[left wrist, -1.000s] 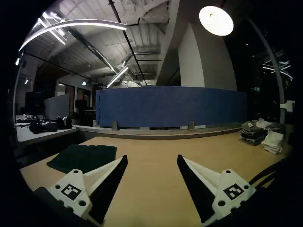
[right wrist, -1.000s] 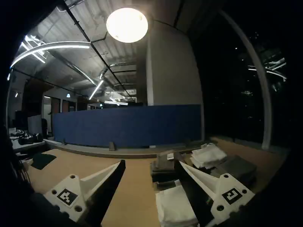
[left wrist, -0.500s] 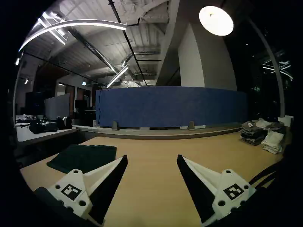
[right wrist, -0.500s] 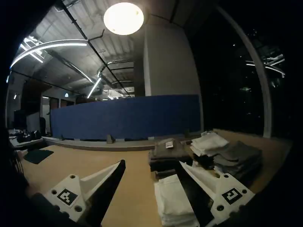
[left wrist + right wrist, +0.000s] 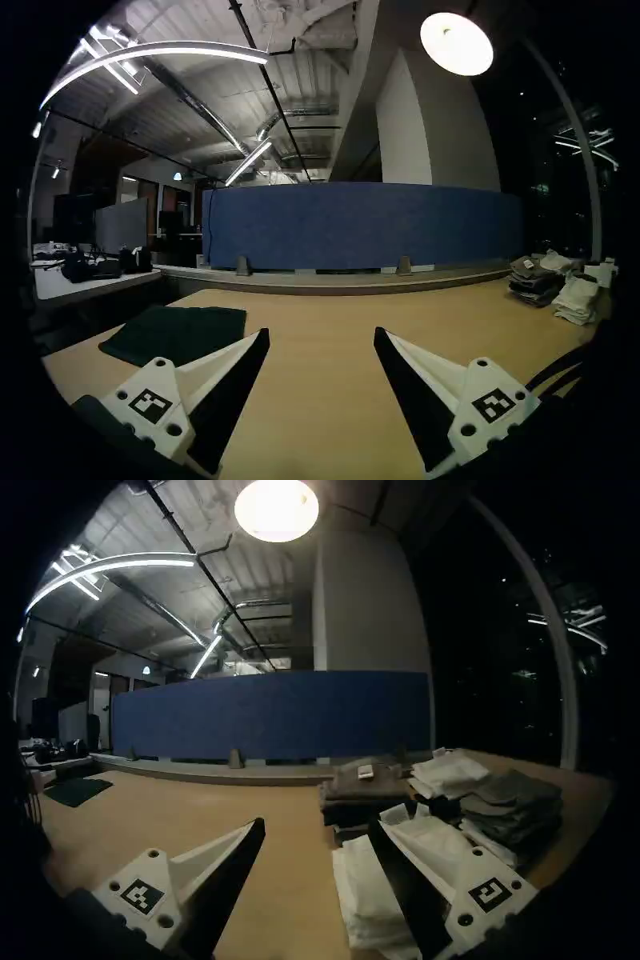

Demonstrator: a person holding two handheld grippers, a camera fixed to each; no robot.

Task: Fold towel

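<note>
Pale wood-grain laminate covers the long tabletop [image 5: 336, 320], smooth and matt under a round glowing lamp [image 5: 456, 44]. In the left gripper view the left gripper [image 5: 320, 352] is low over the bare table, its two white plastic wedge-shaped fingers with black inner pads set wide apart and holding nothing. A dark green folded towel [image 5: 176, 332], flat, rectangular and of soft nap, lies on the table just beyond the gripper's left-hand finger, apart from it. Far off at the table's right end sits a cluster of folded cloth stacks [image 5: 560, 284]. A blue felt-like partition [image 5: 360, 224] runs along the table's back edge.

In the right gripper view the right gripper [image 5: 320, 836] also has its jaws spread wide, gripping nothing. Its right-hand finger overlaps a stack of white folded towels [image 5: 364, 888], thick and layered; whether it touches the cloth cannot be told. Just behind lies a squat brown-grey folded stack [image 5: 356, 792], and to the right a rumpled grey folded pile [image 5: 512, 800] with more white cloth on top. The green towel [image 5: 76, 790] shows small at the far left.
</note>
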